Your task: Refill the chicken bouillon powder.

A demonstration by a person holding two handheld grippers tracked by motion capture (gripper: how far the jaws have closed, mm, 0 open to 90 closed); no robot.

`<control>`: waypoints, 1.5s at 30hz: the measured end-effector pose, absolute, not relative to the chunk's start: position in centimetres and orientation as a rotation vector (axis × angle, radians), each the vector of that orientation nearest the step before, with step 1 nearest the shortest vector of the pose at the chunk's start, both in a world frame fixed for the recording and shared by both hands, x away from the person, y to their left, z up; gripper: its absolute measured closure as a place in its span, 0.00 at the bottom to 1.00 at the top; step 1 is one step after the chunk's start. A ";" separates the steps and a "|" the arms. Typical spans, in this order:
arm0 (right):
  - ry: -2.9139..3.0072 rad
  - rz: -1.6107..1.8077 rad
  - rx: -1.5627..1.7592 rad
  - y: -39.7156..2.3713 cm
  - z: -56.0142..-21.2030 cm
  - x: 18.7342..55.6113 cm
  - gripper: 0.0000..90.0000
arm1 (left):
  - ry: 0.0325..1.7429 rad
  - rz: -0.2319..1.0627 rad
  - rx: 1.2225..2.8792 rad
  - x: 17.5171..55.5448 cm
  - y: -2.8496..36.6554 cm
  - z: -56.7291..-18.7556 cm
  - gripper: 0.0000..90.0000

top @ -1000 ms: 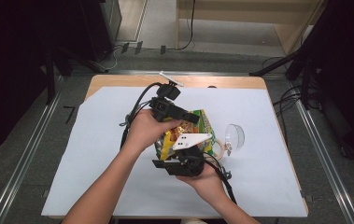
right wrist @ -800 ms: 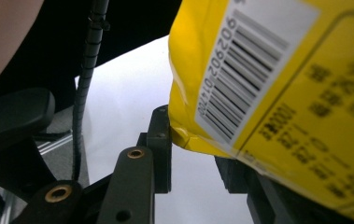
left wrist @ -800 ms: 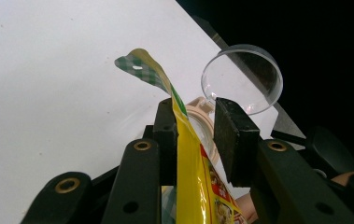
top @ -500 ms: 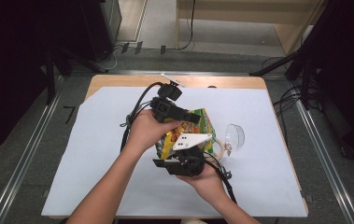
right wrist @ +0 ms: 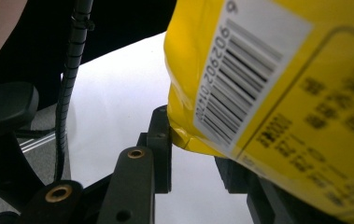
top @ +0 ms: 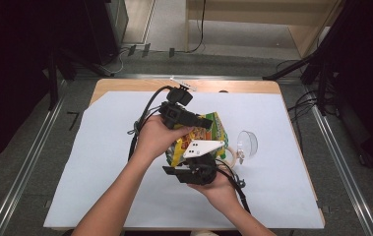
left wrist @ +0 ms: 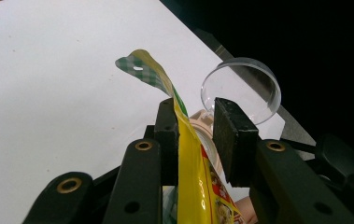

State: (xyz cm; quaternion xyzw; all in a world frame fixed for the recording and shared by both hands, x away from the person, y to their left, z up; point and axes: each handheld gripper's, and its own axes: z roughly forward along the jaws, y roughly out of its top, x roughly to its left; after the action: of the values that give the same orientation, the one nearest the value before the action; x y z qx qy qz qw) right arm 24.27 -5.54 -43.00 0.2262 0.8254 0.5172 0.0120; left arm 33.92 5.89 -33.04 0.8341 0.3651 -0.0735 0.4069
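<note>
High view: left gripper (top: pixel 208 123) and right gripper (top: pixel 201 160) both met the yellow bag (top: pixel 208 132) above the white sheet (top: pixel 100 162), clear bowl (top: pixel 247 143) just beside.
Left gripper view: jaws apart, bag edge (left wrist: pixel 188 154) against one pad only.
Right gripper view: bag corner (right wrist: pixel 258 93) sat btwn jaws, can't tell if clamped.

The packet (left wrist: pixel 191 163) is yellow with a green-and-white checked top edge and a black-and-white barcode label, lying over a white sheet (top: pixel 100 162) beside a clear bowl (top: pixel 247 144).
</note>
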 end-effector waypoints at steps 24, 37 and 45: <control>2.587 1.565 0.682 -5.0 -43.6 24.0 0.78 | 0.927 -0.191 2.099 33.5 6.7 -33.9 0.80; 2.598 1.553 0.673 -4.7 -43.8 23.6 0.78 | 0.937 -0.205 2.089 33.3 7.2 -34.3 0.80; 2.604 1.561 0.662 -4.8 -43.4 23.7 0.77 | 0.952 -0.214 2.087 33.5 7.3 -34.0 0.79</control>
State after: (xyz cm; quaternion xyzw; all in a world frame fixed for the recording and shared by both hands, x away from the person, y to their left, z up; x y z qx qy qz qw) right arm 23.70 -4.78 -43.39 0.2130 0.8379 0.5023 0.0173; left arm 33.45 7.30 -34.03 0.8276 0.3776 -0.0850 0.4066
